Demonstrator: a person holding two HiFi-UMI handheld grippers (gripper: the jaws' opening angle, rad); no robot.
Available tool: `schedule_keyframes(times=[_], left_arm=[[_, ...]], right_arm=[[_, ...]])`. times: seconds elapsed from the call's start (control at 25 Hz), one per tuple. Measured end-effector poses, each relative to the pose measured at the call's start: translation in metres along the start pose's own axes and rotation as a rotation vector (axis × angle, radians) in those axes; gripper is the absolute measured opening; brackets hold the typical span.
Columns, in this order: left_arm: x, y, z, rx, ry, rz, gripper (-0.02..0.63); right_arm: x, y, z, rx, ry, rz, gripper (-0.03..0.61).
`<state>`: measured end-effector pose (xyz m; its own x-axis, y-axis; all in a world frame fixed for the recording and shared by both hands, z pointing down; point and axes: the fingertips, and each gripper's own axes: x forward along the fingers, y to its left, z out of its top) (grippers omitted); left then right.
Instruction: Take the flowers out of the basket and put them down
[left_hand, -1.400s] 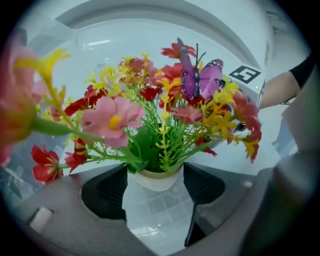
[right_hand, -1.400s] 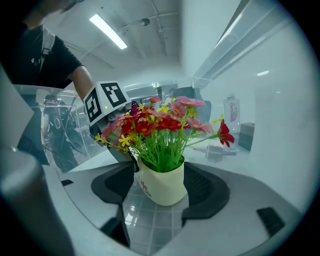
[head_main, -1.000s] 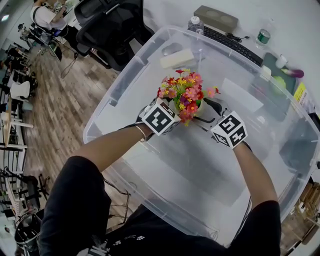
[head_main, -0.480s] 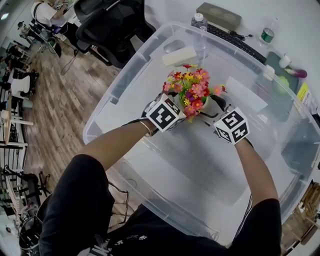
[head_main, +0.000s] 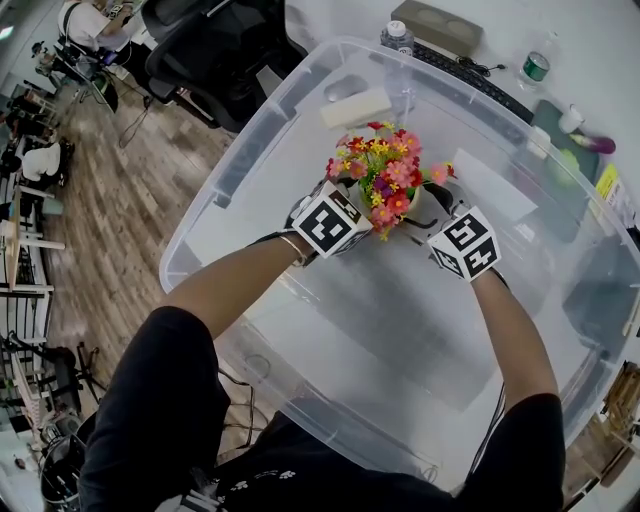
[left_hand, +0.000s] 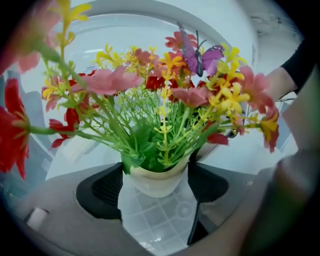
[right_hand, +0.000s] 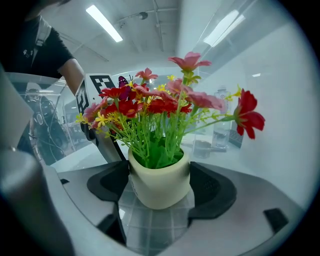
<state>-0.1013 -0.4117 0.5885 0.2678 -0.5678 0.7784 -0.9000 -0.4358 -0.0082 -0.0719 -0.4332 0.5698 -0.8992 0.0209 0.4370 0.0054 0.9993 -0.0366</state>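
A bunch of red, pink and yellow flowers (head_main: 385, 175) in a cream pot (right_hand: 160, 182) stands on the floor of a big clear plastic bin (head_main: 200, 215). My left gripper (head_main: 362, 207) straddles the pot (left_hand: 155, 179) from the left and my right gripper (head_main: 432, 212) from the right. The pot sits low between the left gripper's (left_hand: 156, 186) black pads (left_hand: 102, 187). It also fills the gap between the right gripper's (right_hand: 160, 186) pads (right_hand: 215, 190). Both pairs of jaws have just been opening and stand wide around the pot. The left gripper's marker cube (right_hand: 100, 85) shows behind the blooms.
The bin's high walls surround both hands. Beyond it on the desk lie a keyboard (head_main: 470, 85), a water bottle (head_main: 397, 40), a green-capped cup (head_main: 528, 72) and a pale box (head_main: 355, 107). A black office chair (head_main: 210, 50) stands at the far left.
The flowers and both marker cubes sit slightly farther from me in the bin than a second ago. The right gripper has edged closer around the pot.
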Motion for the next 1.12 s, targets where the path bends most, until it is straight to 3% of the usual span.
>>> schedule_keyframes(times=[0.48,1.12], left_arm=[[0.0058,0.0022,0.0005,0.022,-0.028,0.013,0.397],[0.0076,0.0037,-0.0009,-0.019,-0.058,0.004,0.396]], right_arm=[[0.0032,-0.0041,-0.0037,-0.022,0.014,0.007,0.383],[0.0033,-0.0063,-0.0044,0.004,-0.022,0.001,0.383]])
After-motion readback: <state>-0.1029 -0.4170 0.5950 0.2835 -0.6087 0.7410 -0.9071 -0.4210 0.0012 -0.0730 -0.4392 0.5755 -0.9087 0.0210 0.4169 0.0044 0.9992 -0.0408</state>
